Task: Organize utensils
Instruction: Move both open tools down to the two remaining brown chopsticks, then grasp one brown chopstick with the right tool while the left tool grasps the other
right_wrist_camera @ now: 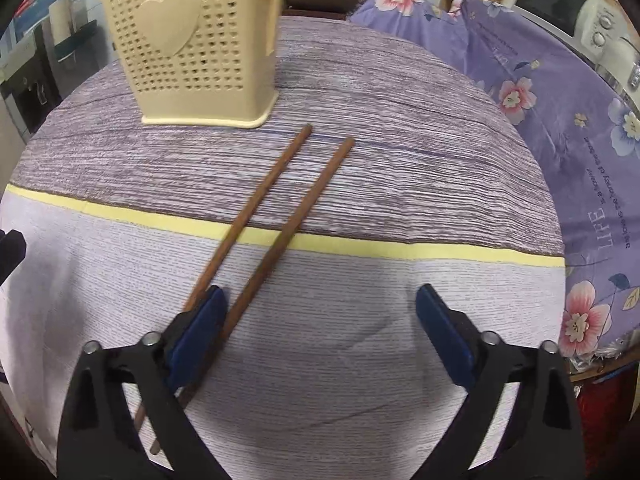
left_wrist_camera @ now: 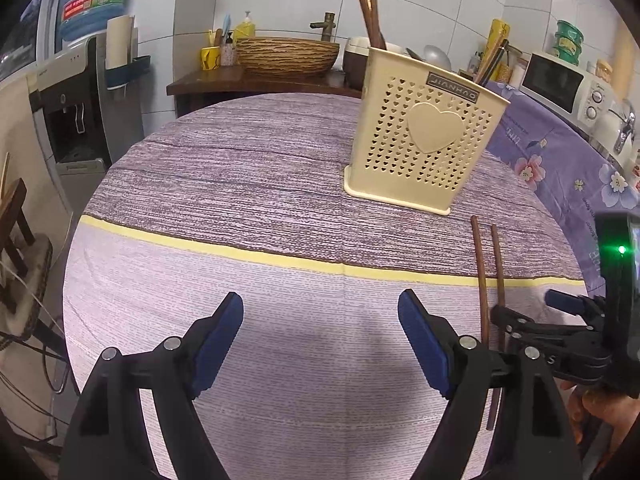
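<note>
On the striped tablecloth [right_wrist_camera: 360,160], two chopsticks [right_wrist_camera: 276,200] lie loose before the holder [right_wrist_camera: 192,60], which already has some inside; left gripper [left_wrist_camera: 320,344] and right gripper [right_wrist_camera: 320,336] both gape, empty.

Matt wooden chopsticks [right_wrist_camera: 280,208], perforated plastic holder [right_wrist_camera: 192,52], woven tablecloth [right_wrist_camera: 400,152]

Each camera rides a gripper, low over the table [left_wrist_camera: 280,184], looking forward and down. Both views share the holder [left_wrist_camera: 420,136] and the chopsticks [right_wrist_camera: 272,208], nearer in the right.
</note>
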`<state>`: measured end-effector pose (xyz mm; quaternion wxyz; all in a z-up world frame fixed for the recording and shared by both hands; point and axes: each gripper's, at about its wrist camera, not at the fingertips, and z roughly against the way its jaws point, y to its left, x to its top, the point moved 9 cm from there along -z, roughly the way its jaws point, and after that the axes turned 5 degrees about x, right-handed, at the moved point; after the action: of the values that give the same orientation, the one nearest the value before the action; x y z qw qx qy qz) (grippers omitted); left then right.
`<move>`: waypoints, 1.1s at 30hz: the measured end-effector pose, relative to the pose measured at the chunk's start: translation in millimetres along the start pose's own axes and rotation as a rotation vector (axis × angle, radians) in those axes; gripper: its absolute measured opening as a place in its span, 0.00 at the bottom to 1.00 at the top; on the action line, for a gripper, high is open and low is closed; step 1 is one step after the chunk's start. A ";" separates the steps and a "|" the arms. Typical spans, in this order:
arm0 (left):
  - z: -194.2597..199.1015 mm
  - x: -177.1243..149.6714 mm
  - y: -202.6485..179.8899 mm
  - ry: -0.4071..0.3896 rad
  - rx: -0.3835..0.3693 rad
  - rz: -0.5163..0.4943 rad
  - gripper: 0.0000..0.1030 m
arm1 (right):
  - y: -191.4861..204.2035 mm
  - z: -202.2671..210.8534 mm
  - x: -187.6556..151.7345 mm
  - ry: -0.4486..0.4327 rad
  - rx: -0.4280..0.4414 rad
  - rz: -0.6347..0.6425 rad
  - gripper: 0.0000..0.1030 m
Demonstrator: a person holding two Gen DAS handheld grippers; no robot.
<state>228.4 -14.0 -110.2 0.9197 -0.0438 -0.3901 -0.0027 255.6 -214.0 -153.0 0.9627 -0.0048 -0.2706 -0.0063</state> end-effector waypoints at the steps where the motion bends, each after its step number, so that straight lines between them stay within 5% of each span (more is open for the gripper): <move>1: 0.3 -0.5 -2.3 0.001 0.000 -0.007 0.77 | 4.0 -0.9 1.6 -0.004 0.017 -0.001 0.77; 5: 0.8 -5.0 -4.8 0.008 0.003 -0.017 0.77 | 18.5 -0.1 4.1 0.002 0.085 0.021 0.49; 22: -1.1 -10.3 -18.5 0.031 -0.022 -0.043 0.77 | -63.9 17.3 -26.2 0.055 0.141 -0.093 0.50; 28: -0.9 -11.7 -27.2 0.038 -0.039 -0.051 0.77 | -68.0 5.1 -7.9 0.020 0.061 -0.106 0.50; 33: 0.1 -14.3 -29.5 0.045 -0.042 -0.061 0.77 | -41.5 -6.3 14.3 -0.003 0.140 -0.024 0.29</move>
<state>217.2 -43.8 -118.1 0.9267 -0.0510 -0.3703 -0.0398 270.5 -255.7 -150.7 0.9601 0.0657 -0.2717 0.0012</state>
